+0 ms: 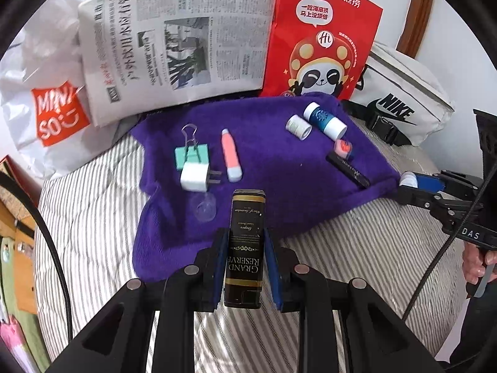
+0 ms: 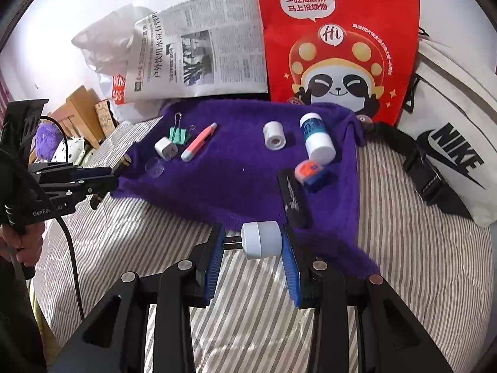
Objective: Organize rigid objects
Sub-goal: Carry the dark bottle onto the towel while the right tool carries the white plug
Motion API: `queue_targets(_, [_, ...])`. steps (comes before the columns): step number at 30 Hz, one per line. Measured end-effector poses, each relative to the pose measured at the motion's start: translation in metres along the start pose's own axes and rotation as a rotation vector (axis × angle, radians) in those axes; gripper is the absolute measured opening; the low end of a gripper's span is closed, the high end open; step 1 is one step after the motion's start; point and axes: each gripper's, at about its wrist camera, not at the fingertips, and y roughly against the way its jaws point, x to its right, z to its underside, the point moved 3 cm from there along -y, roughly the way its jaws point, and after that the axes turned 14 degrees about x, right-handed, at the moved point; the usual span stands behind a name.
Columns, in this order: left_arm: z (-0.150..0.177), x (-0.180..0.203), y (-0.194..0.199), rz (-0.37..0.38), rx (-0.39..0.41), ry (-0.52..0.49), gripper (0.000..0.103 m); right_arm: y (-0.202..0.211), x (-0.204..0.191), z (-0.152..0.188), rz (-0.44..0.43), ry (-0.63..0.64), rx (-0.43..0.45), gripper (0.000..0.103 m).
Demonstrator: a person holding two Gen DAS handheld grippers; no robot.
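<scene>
A bed with a grey-and-white striped sheet [image 1: 93, 205] fills the foreground. A white wall [image 2: 93, 6] rises behind it, brightly lit. A brown wooden post [image 1: 417, 15] stands at the wall's right. Wooden furniture [image 2: 80, 105] sits off the bed's left side.

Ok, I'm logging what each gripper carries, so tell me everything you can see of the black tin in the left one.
The black tin is a narrow, glossy box that looks like metal, with gold bands and gold lettering reading "Grand Reserve", upside down in the left wrist view. Its lid end points away toward the purple cloth. The left hand-held gripper is shut on it, blue pads pressing its two long sides, holding it clear above the striped bedding. Nothing else touches it.
</scene>
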Motion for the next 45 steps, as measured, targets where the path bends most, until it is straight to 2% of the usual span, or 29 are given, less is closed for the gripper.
queue_targets(17, [-0.033,0.005,-0.054,0.05,-0.031,-0.025,0.023,-0.038,0.027,-0.014,0.042,-0.047,-0.008,0.036])
queue_targets(29, [-0.033,0.013,-0.09,0.091,-0.089,-0.041,0.023,-0.05,0.025,-0.02,0.046,-0.03,0.0,0.036])
queue_targets(33, [-0.024,0.012,-0.101,0.083,-0.122,-0.042,0.023,-0.055,0.027,-0.018,0.05,-0.032,-0.011,0.036])
queue_targets(38, [-0.015,0.007,-0.108,0.038,-0.146,-0.071,0.023,-0.06,0.028,-0.016,0.051,-0.032,-0.022,0.036])
queue_targets(45, [-0.014,0.006,-0.107,0.023,-0.143,-0.097,0.024,-0.066,0.028,-0.015,0.054,-0.038,-0.026,0.036])
